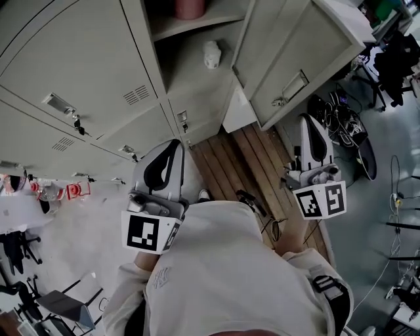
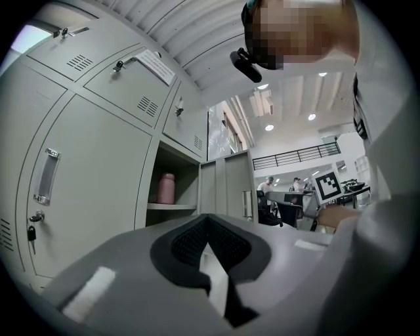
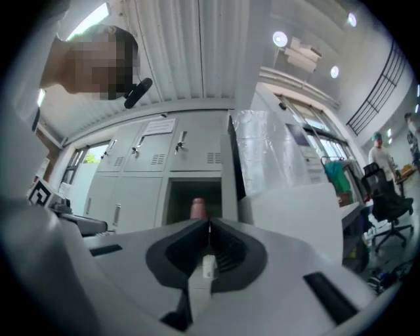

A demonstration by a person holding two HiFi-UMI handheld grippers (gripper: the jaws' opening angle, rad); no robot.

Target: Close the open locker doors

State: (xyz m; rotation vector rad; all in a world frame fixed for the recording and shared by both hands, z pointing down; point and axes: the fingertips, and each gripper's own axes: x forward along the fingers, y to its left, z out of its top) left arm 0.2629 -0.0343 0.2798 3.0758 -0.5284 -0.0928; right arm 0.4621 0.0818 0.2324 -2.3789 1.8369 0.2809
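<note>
One grey locker stands open, and its door swings out to the right. A pink bottle sits on its upper shelf and a small white object lies below. The neighbouring doors on the left are closed. My left gripper is shut and empty, held back from the lockers. My right gripper is also shut and empty, just below the open door's handle. The left gripper view shows the bottle and the open door. The right gripper view shows the bottle straight ahead and the door at right.
A wooden pallet floor lies under the person, who wears a pale top. Cables and an office chair crowd the right side. Keys hang in the closed doors' locks. Chairs stand at left. People sit at desks in the distance.
</note>
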